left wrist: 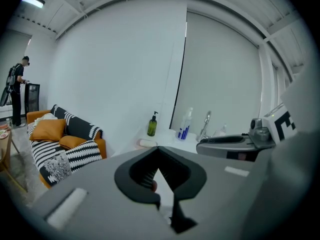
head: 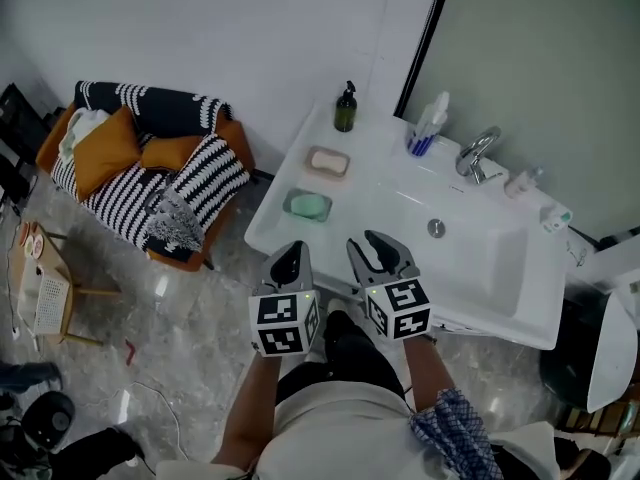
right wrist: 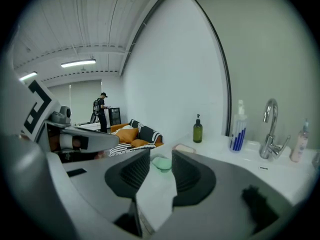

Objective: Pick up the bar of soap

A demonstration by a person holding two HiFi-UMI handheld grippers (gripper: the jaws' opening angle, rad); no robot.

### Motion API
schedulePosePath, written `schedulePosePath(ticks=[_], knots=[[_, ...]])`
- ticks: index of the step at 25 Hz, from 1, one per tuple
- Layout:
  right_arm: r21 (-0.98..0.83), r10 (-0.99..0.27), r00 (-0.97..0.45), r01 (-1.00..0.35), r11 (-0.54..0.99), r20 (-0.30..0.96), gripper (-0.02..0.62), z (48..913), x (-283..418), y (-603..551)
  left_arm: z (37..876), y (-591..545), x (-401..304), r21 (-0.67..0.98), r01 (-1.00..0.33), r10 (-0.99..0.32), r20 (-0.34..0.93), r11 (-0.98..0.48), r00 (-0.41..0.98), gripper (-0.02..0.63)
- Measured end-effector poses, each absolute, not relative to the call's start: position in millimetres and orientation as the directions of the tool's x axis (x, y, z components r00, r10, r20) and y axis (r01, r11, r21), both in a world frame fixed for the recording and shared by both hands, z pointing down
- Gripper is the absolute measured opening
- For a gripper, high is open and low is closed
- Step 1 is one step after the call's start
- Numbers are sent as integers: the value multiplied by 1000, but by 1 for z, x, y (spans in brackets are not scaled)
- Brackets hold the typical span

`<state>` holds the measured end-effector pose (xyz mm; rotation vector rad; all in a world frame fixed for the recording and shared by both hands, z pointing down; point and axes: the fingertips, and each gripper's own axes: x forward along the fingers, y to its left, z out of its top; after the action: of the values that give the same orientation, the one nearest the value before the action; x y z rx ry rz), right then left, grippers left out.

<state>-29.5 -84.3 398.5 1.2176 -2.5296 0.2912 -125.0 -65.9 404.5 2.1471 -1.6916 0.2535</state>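
Since the green bar of soap (head: 308,205) lies on the left ledge of the washbasin (head: 500,313), the right gripper (head: 380,253) faces it with jaws half apart and empty, seemingly readied for it, while the left gripper (head: 290,258), probably unneeded, is closed on nothing.

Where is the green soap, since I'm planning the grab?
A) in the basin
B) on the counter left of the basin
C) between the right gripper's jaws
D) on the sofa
B: in the head view the green soap lies on the counter left of the basin, close to the front edge.
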Motion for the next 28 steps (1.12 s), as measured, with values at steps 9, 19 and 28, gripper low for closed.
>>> schedulePosePath(ticks=[9,19,28], knots=[[-56,-684,-620,-755,653,385,127,406,-25,-153,415,-119,-119,178,-972,-884,415,-153,215,8],[-10,-624,-638,-703,711,451,127,427,-29,-208,422,-168,-114,169,-978,-881,434,-125,188,8],[62,-538,-660,-601,797,525,164,445,-43,-259,432,-186,-122,174,-982,-874,462,-75,148,8]])
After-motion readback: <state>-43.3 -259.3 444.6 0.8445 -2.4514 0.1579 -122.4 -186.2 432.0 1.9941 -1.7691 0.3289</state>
